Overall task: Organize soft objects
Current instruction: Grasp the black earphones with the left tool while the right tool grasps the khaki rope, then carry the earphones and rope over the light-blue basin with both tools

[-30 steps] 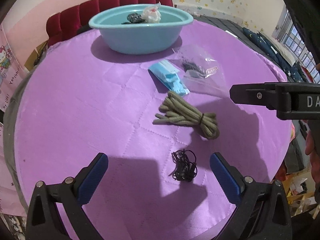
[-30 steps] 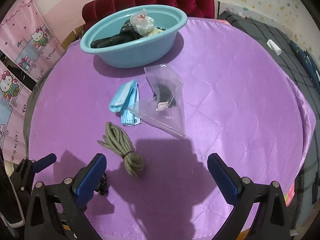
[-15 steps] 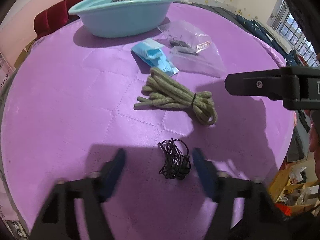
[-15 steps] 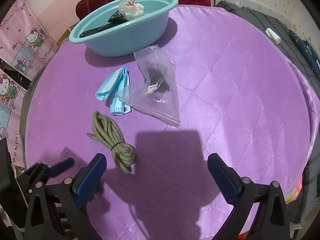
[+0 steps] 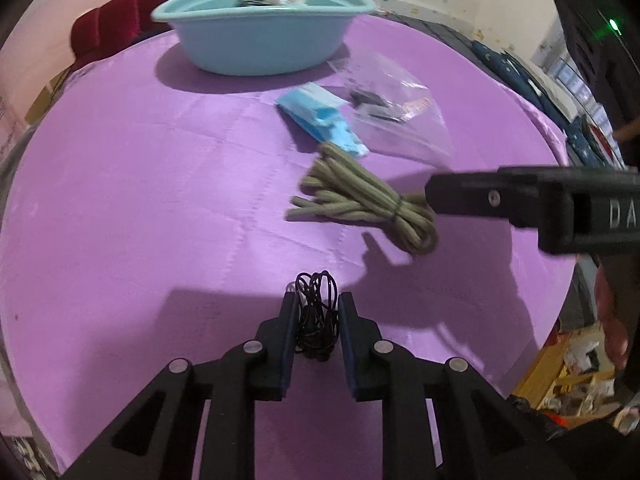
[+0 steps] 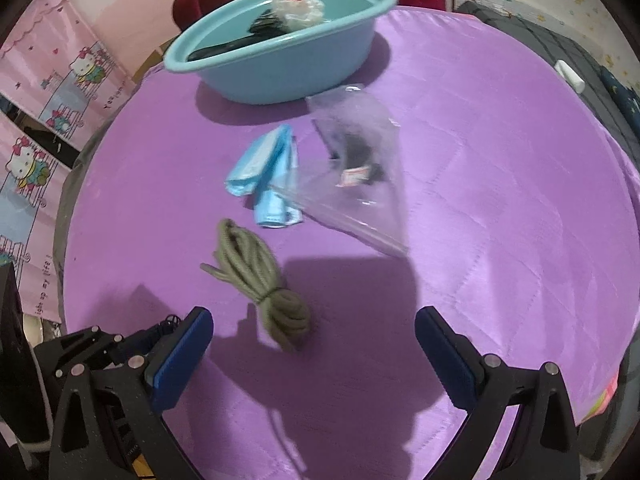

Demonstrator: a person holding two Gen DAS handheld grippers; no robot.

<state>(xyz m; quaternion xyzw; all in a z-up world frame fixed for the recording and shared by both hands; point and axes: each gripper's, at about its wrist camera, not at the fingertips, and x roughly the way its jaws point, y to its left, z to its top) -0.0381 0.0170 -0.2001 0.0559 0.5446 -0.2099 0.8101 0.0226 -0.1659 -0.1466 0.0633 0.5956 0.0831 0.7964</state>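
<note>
1. Black cord (image 5: pixel 316 316): thin tangled bundle on the purple cloth (image 5: pixel 120 200), right between the fingertips of the left gripper (image 5: pixel 318 308). Jaws have just been closing, now nearly together w/ the cord pinched between the blue pads; loops stick out past the tips.
2. Handling, prob.: very light, floppy, no stiffness. Loose loops can slip out or snag. Best hold = mid-bundle where strands are densest, as now.
3. Right gripper (image 6: pixel 314 344): jaws spread wide, nothing between them. Olive rope (image 6: pixel 260 280) lies just ahead, slightly toward its left finger.
4. Rope: thicker, tied w/ a band near one end, soft but bulkier; take it at the band so coils stay together.
5. Further ahead of both grippers: blue mask pack (image 6: pixel 264 176), clear plastic bag (image 6: pixel 360 168) partly overlapping it — slippery, crinkly.
6. Teal basin (image 5: pixel 260 32) at far side, already holds some items; likely drop spot.
</note>
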